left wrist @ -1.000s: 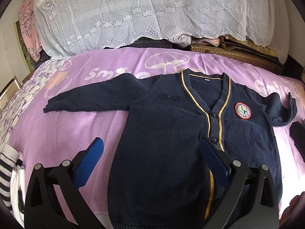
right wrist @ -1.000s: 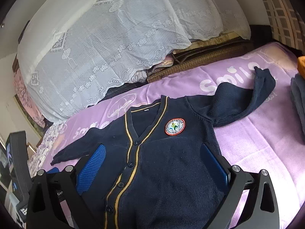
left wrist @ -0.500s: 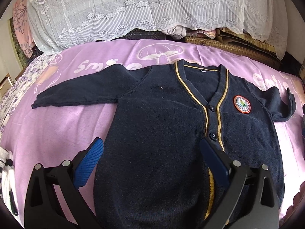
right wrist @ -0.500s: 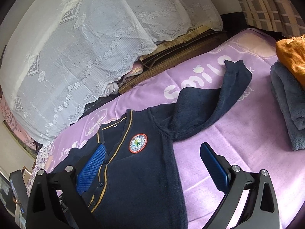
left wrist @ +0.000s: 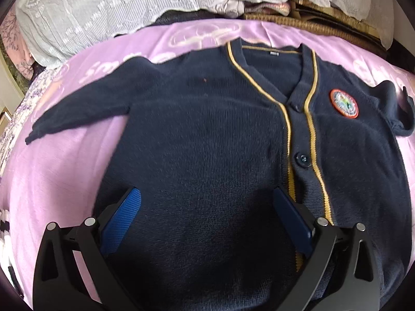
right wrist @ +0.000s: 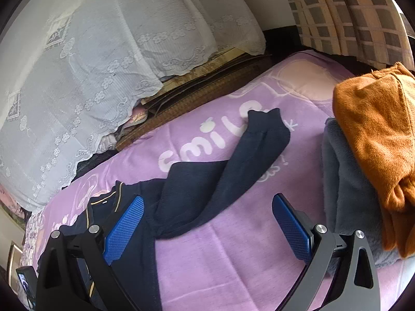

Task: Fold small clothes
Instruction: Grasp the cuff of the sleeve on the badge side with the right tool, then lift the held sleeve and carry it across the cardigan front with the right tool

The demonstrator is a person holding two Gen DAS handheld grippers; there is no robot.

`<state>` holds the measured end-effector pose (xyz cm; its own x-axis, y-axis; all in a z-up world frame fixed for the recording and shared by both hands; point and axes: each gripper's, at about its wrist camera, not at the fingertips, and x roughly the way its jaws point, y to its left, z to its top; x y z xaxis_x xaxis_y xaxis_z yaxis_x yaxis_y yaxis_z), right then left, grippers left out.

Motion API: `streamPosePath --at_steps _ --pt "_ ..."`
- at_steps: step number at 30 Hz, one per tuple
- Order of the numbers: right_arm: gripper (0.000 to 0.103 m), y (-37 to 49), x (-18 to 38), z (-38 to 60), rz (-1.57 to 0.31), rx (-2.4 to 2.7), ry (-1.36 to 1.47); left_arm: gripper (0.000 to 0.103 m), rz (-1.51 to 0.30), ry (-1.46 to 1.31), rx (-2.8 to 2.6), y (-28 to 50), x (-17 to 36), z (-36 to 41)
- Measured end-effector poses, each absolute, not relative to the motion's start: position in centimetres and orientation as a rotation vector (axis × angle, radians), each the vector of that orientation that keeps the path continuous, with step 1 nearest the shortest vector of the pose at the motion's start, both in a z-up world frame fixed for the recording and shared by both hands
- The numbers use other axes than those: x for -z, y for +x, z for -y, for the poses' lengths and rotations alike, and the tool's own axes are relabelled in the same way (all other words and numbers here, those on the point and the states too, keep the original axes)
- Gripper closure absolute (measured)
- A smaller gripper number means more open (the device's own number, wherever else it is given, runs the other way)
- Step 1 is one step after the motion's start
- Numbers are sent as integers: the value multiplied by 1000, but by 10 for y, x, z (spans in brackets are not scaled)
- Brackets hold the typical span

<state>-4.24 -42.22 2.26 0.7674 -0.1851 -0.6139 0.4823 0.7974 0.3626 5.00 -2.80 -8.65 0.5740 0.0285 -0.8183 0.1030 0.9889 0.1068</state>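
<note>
Lilac bedspread (left wrist: 64,181), lace-draped pile behind: a navy cardigan (left wrist: 207,142) lies face up, buttoned and unfolded. Its left sleeve (left wrist: 77,111) stretches flat; my left gripper (left wrist: 207,215) hovers spread over the body. My right gripper (right wrist: 207,223), also spread and empty, faces the crumpled right sleeve (right wrist: 228,165). Beside it sit folded clothes (right wrist: 363,155); I judge every fold remains.

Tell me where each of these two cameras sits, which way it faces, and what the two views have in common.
Left wrist: on the left gripper, low above the navy cardigan, facing its collar and the lace cover; both blue fingers show, open.
Right wrist: on the right gripper, facing across the purple sheet toward the cardigan's crumpled sleeve, with folded orange and grey clothes at the right; both fingers show, open.
Shared: the cardigan, purple sheet and lace cover.
</note>
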Motion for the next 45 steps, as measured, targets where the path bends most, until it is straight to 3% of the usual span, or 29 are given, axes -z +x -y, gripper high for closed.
streamPosePath --at_steps 5,8,10,12,18,20,21,22,26,29,34,35,36,37,45 --pt "6 -35 -8 450 -589 441 556 4 -964 134 44 51 88 27" --pt "16 -19 -1 457 -616 434 574 4 -974 121 42 51 91 27" --pt "30 -6 4 459 -641 415 598 4 -975 127 45 51 90 27" --pt "35 11 6 455 -678 429 586 4 -973 122 44 50 85 27" --pt "37 60 23 458 -787 632 466 4 -920 121 71 56 57 45" --pt "57 66 32 463 -815 686 434 4 -909 165 55 63 52 60" --pt "79 63 34 466 -814 694 444 4 -906 180 52 65 51 66" --pt "91 55 35 470 -801 691 479 4 -903 195 53 68 51 72" --pt "93 13 27 477 -732 725 521 4 -929 245 47 75 65 84" --pt "88 -9 27 480 -717 783 523 4 -972 235 54 79 77 81" --pt "66 3 35 494 -726 756 599 4 -969 211 57 87 69 81" --pt "67 4 39 496 -720 751 617 4 -961 222 51 87 69 83" --pt "80 3 41 499 -699 751 625 4 -957 230 47 88 69 85" --pt "86 1 42 498 -681 744 619 4 -955 237 42 88 71 87" --pt "95 -12 14 474 -501 660 535 4 -1028 137 98 98 80 72"
